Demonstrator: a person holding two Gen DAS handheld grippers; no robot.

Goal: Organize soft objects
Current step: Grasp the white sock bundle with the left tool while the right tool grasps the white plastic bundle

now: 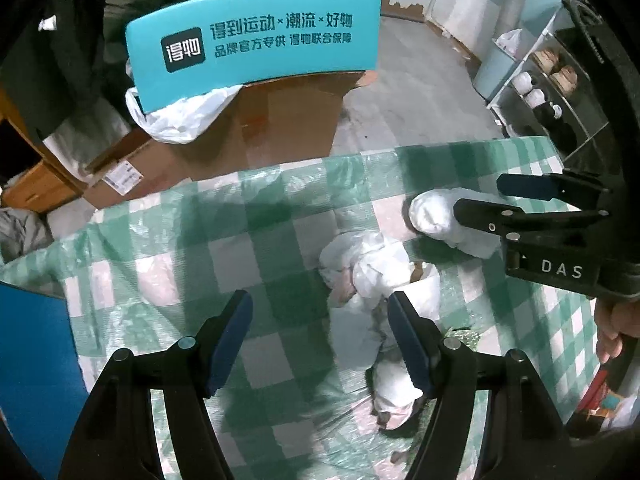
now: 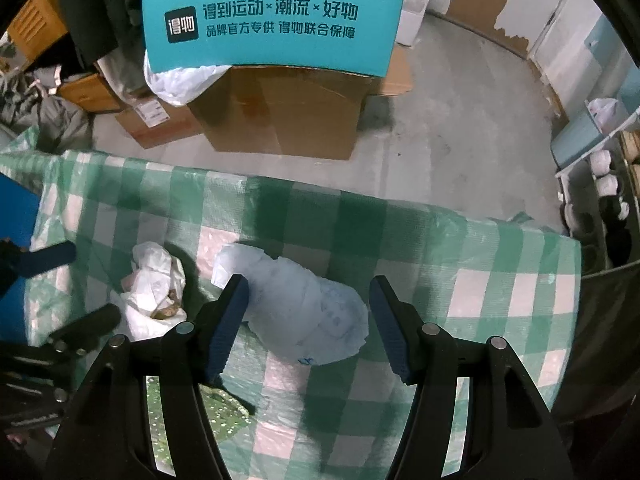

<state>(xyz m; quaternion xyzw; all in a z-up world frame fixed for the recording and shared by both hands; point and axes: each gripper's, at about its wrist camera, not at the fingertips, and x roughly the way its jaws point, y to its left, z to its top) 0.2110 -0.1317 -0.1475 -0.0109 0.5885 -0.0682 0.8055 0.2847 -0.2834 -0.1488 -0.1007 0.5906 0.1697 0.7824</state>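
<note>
A table under a green-and-white checked cloth (image 1: 192,248) (image 2: 480,280) carries the soft things. A white, faintly blue rolled bundle (image 2: 304,304) (image 1: 432,212) lies on it. My right gripper (image 2: 310,300) (image 1: 478,198) hangs open just above the bundle, one finger on each side, and the left fingertip overlaps its edge. A crumpled white plastic bag (image 1: 368,264) (image 2: 156,280) with brownish stuff inside sits to the left of the bundle. My left gripper (image 1: 318,316) (image 2: 68,292) is wide open over bare cloth, with its right fingertip next to that bag.
A glittery green item (image 2: 224,404) lies near the front edge. Beyond the table stand a cardboard box (image 2: 288,112) with a teal printed board (image 1: 252,40) (image 2: 272,20) and a white bag. A shoe rack (image 1: 540,92) stands at right, something blue (image 1: 32,340) at left.
</note>
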